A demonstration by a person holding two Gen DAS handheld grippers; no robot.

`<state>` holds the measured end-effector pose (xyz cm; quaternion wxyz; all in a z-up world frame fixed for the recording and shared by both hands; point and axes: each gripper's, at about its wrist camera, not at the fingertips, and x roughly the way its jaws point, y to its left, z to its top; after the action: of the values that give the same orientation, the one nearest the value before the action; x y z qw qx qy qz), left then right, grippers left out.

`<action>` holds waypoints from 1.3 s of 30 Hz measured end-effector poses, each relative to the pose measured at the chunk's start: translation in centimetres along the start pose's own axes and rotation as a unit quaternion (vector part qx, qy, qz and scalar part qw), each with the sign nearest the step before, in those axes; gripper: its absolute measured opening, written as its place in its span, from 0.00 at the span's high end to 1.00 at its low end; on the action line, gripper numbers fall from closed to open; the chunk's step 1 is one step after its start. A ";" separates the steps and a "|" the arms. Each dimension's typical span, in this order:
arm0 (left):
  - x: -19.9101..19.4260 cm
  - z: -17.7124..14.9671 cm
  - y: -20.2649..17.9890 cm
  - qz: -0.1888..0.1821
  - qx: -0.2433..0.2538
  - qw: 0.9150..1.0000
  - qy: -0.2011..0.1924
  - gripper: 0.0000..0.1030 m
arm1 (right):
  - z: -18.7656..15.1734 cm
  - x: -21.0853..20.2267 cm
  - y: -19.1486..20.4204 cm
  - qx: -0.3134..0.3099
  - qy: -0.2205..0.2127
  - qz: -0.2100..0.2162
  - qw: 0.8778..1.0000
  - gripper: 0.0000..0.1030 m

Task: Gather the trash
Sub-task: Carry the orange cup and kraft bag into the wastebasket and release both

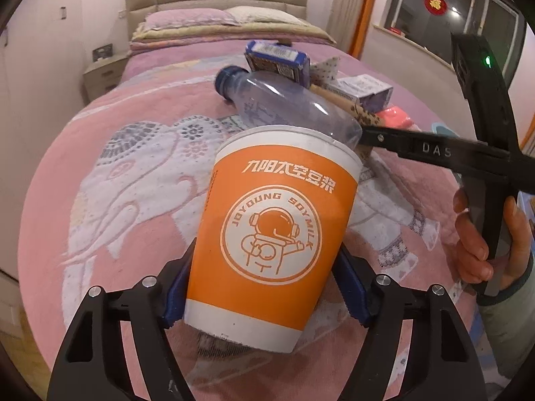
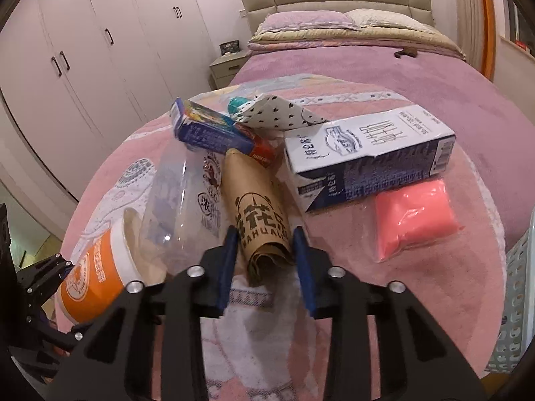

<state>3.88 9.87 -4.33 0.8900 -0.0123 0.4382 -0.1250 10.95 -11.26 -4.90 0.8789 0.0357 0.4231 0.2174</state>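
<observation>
Trash lies in a loose heap on the pink elephant-patterned bedspread, and judging by how much is left, collection looks barely begun. The left claw grips the orange-and-white paper soymilk cup near its base, blue pads pressed on both sides; the cup is tilted, its rim touching the clear plastic bottle with a blue cap at about 12 o'clock from it. Whether anything is inside the cup cannot be told; the bottle looks empty. The right claw is narrowly open around the near end of the rolled brown paper bag with dark print, fingers on either side but, as far as I can judge, not yet squeezing it. Still loose on the bed: a blue cardboard box at 11 o'clock from the roll, a white dotted paper scrap at 12, a white-and-navy milk carton at 2, and a pink filled plastic pouch at 3. A pale perforated basket shows at the far right edge; its contents are hidden.
</observation>
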 end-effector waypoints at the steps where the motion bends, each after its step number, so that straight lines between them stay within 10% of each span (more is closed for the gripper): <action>1: -0.5 -0.1 0.1 0.002 -0.005 1.000 -0.006 0.31 | -0.3 -0.4 -0.1 0.003 -0.002 0.004 1.000 0.77; 21: -2.3 6.5 -9.9 -0.075 0.041 0.993 -0.077 0.31 | -1.9 -15.1 -7.0 0.053 -0.140 -0.074 0.986 0.81; 39: 6.7 13.3 -29.8 -0.172 0.158 0.972 -0.028 0.30 | -6.6 -23.6 -23.6 0.217 -0.195 -0.240 0.926 0.81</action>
<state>11.92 -21.71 2.52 0.8577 0.0495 0.3791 -0.3438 1.33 -43.13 2.27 0.9406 0.1650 0.2763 -0.1085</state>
